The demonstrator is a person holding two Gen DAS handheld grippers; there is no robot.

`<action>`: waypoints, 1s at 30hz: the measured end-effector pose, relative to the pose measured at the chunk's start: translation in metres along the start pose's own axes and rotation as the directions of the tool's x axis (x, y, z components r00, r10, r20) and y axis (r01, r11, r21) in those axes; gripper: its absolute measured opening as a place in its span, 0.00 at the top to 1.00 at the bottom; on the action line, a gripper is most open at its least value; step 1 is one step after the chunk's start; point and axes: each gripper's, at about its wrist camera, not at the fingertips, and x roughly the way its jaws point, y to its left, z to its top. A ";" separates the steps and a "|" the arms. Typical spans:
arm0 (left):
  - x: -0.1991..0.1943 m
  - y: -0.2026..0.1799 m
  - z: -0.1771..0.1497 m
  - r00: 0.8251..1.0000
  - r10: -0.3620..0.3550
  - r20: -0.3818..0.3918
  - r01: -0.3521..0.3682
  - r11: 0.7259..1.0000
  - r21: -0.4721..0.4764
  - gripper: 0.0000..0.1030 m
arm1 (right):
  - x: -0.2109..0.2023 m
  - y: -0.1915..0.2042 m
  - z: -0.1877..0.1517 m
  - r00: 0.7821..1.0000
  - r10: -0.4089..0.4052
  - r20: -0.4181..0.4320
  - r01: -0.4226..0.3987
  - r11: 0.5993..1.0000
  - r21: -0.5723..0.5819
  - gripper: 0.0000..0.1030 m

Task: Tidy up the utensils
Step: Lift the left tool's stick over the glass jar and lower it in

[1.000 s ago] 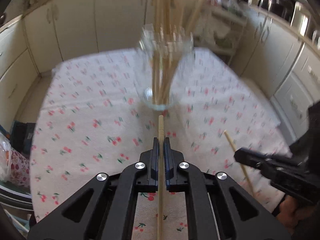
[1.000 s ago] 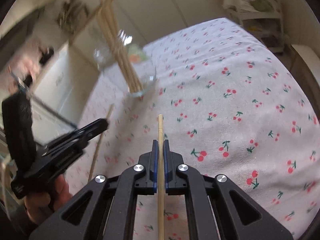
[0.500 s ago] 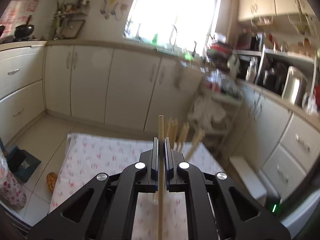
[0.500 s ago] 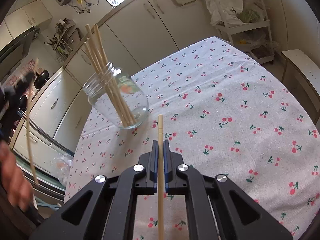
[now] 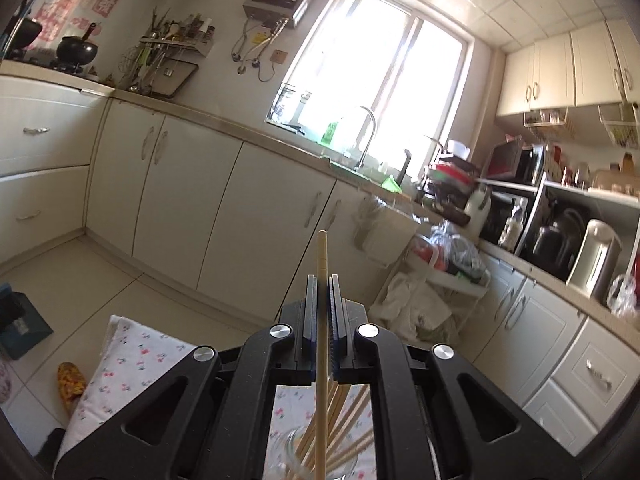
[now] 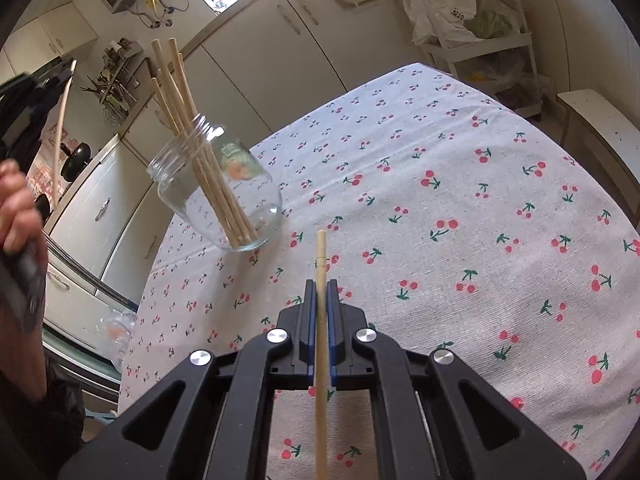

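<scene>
The left gripper (image 5: 321,312) is clamped narrow on a pale wooden chopstick (image 5: 321,344), a slim round stick with faint grooves near its blunt tip, which pokes out ahead of the blue pads while the rest runs back under the black frame. Directly below these tongs stands the glass jar (image 5: 288,456), its mouth just visible with a fan of bundled chopsticks (image 5: 344,416) leaning out towards the right. The right gripper (image 6: 320,312) is likewise pinched tight on a second chopstick (image 6: 321,340) of the same make, held over the cherry-print tablecloth (image 6: 460,200). From these tongs the jar (image 6: 216,192) sits ahead and to the left, clear with a green and orange label.

A second ago the left tongs looked down on the cloth with the jar ahead; since then they have risen and tipped up to face the cabinets (image 5: 180,200) and window (image 5: 376,80). The right tongs have hardly shifted. The person's hand (image 6: 18,208) now shows at the far left edge.
</scene>
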 end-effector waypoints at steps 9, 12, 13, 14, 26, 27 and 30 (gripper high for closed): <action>0.036 0.002 -0.008 0.999 0.017 0.046 -0.014 0.998 -0.064 0.95 | 0.003 -0.001 0.000 1.000 0.007 -0.014 -0.007 1.000 0.009 0.94; 0.046 0.000 -0.011 0.998 0.019 0.063 -0.015 0.997 -0.072 0.95 | 0.005 0.000 0.000 1.000 0.014 -0.023 -0.014 1.000 0.005 0.94; 0.049 -0.001 -0.012 0.998 0.020 0.068 -0.015 0.997 -0.073 0.95 | 0.005 0.000 0.000 1.000 0.016 -0.023 -0.016 1.000 0.007 0.94; 0.050 -0.001 -0.014 0.997 0.019 0.072 -0.013 0.997 -0.074 0.95 | 0.005 -0.001 0.000 0.999 0.019 -0.026 -0.018 1.000 0.008 0.94; 0.071 -0.008 -0.034 0.995 0.028 0.092 -0.026 0.999 -0.024 0.95 | 0.006 -0.002 0.000 0.999 0.033 -0.033 -0.032 0.999 0.018 0.94; 0.072 -0.008 -0.036 0.996 0.030 0.088 -0.028 0.999 -0.024 0.95 | 0.006 -0.003 0.000 0.999 0.034 -0.033 -0.033 0.999 0.020 0.94; 0.073 -0.005 -0.042 0.996 0.035 0.084 -0.033 0.999 -0.025 0.95 | 0.007 -0.003 0.001 0.999 0.038 -0.037 -0.037 0.999 0.022 0.94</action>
